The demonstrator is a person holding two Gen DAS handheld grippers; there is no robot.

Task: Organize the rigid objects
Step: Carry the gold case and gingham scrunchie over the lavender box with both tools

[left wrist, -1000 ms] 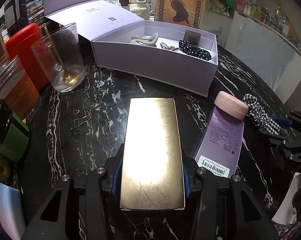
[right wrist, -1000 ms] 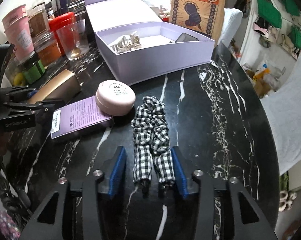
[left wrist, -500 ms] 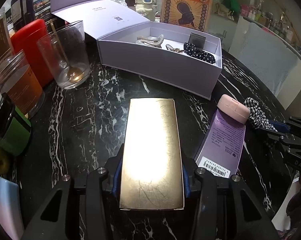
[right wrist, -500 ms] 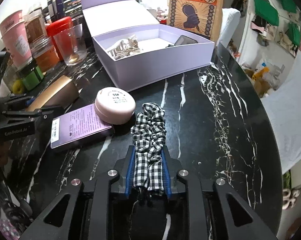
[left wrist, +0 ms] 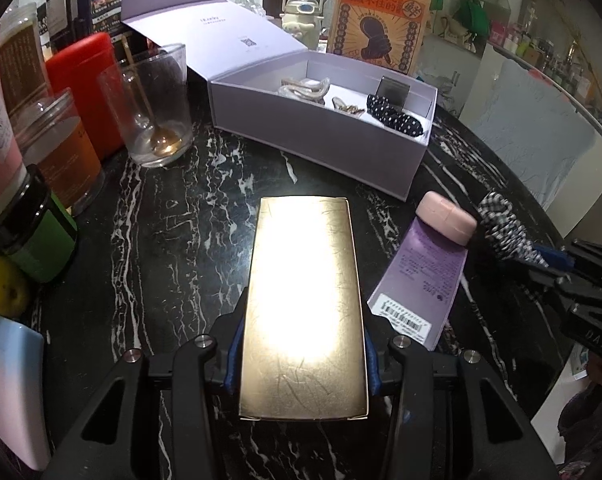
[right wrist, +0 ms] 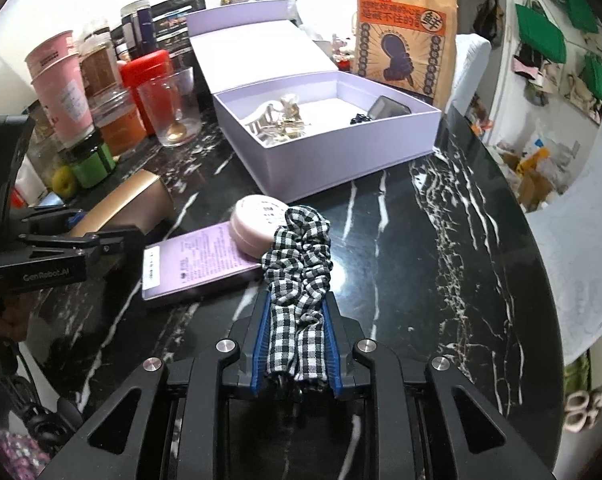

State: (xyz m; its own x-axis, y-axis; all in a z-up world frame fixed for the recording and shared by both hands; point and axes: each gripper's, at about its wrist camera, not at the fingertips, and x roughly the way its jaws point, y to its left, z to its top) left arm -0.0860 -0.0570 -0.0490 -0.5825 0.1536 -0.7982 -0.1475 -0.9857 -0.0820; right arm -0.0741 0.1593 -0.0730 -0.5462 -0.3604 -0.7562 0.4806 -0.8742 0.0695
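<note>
Closing fully within the last second, the right gripper (right wrist: 297, 344) now pinches the checked scrunchie (right wrist: 299, 256), which a second ago lay loose between spread fingers; the left gripper (left wrist: 303, 356) has kept its clamp on the gold box (left wrist: 305, 300) and drawn slightly nearer the open case. Black marble bench (right wrist: 441, 248): carries all items. Lilac case (right wrist: 333, 152), lid folded back, stands at the far side; it already holds a clear hair claw (left wrist: 305, 88), a dotted scrunchie (left wrist: 397, 118) and a small dark box (left wrist: 393, 90). Gold box: held flat by its long sides, low over the bench, short of the case. Purple carton (right wrist: 197, 260): lies flat between the two grippers, a pink round compact (right wrist: 257, 226) resting on its far end. Checked scrunchie: its near part squeezed between the blue pads, its far loop touching the compact; whether it is lifted clear of the bench is uncertain. Step in hand: pickup complete, transfer pending. Next move probably calls for carrying each item over the case's near wall and opening the fingers above free floor.
</note>
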